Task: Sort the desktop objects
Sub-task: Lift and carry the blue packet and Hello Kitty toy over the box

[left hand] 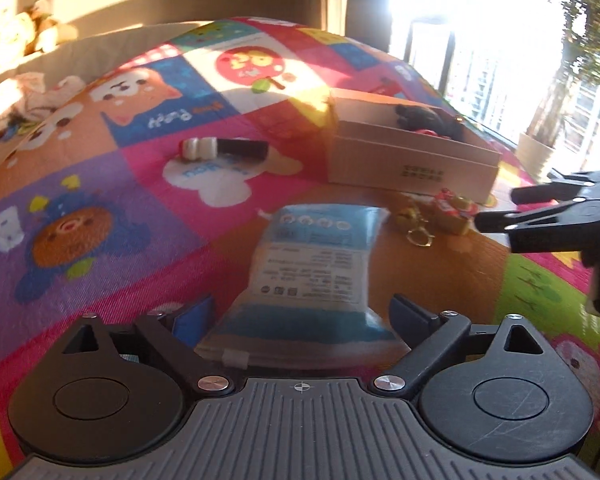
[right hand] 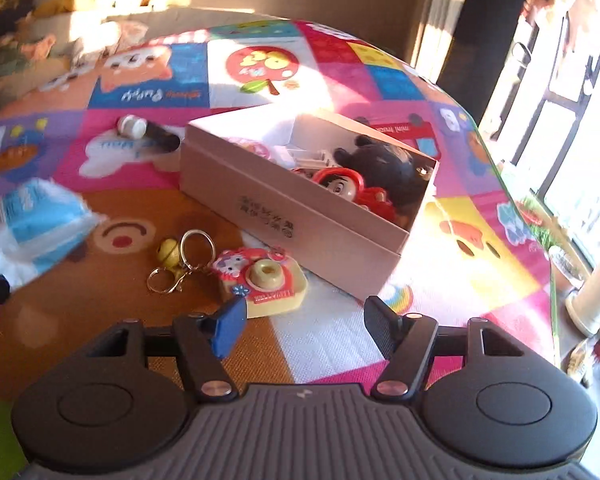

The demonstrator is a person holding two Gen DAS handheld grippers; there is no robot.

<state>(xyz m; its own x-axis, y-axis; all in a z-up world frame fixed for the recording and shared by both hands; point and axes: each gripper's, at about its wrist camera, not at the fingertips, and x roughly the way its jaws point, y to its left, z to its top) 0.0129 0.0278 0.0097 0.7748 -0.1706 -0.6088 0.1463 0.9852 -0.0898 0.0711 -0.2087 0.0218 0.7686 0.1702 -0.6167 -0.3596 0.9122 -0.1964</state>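
Left tool [left hand: 300, 320] spread wide around the near end of a blue-and-white tissue pack [left hand: 312, 276], not clamped. Right tool [right hand: 304, 326] wide, empty, just near of the toy camera keychain [right hand: 262, 282]. Pink box [right hand: 300, 208] holding toys beyond, on the patchwork-covered desk [right hand: 100, 160].

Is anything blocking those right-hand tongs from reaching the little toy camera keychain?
Nothing visible does. The right tongs stand open just short of the yellow-and-red toy camera keychain, with only bare colourful cartoon play mat between them. The pink cardboard box sits behind it.
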